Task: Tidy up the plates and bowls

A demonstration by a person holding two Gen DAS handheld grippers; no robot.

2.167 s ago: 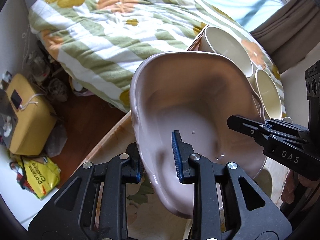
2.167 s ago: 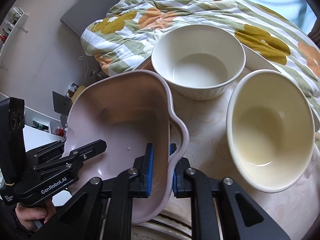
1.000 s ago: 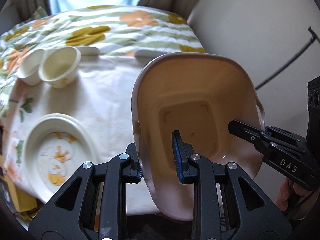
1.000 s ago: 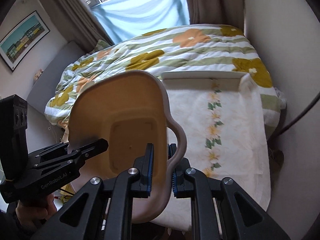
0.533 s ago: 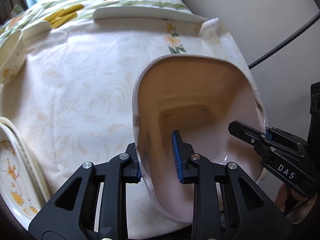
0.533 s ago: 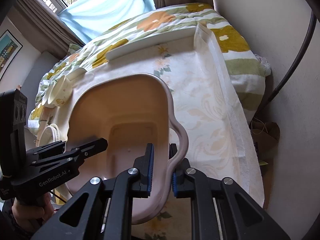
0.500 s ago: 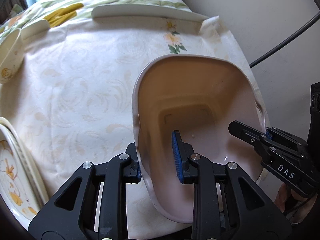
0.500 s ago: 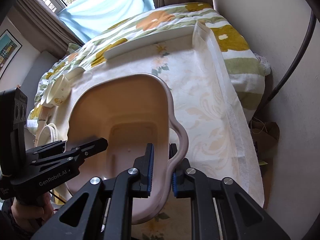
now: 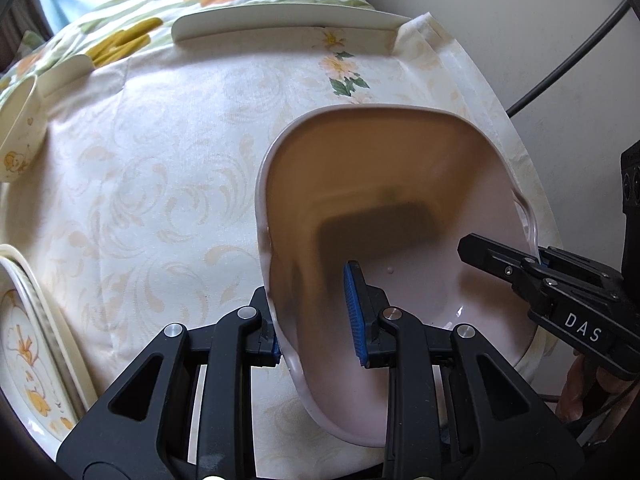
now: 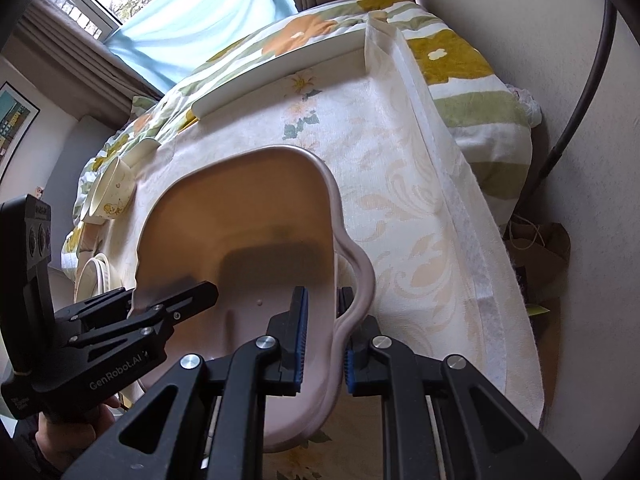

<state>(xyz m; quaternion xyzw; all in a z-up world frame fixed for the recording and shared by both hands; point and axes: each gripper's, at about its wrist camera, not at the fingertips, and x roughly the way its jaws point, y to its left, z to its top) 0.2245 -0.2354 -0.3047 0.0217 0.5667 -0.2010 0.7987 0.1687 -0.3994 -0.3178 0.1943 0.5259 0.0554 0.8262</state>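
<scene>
While the left wrist view looks down, the left hand-held gripper (image 9: pixel 316 316) pinches the left wall of the pink dish (image 9: pixel 384 200), which sits low over the right side of the tabletop (image 9: pixel 160 168). A flowered plate (image 9: pixel 28 352) lies at the left edge, and a small cup (image 9: pixel 18 136) lies further back.

In the right wrist view, the right hand-held gripper (image 10: pixel 322 340) is pressed tight on the dish's right rim beside its handle (image 10: pixel 360 276). A flowered blanket (image 10: pixel 460 64) lies beyond the tabletop.

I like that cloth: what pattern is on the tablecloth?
The tablecloth is cream with pale swirling leaf scrolls and a few flowers near its far edge; it shows best in the left wrist view.
</scene>
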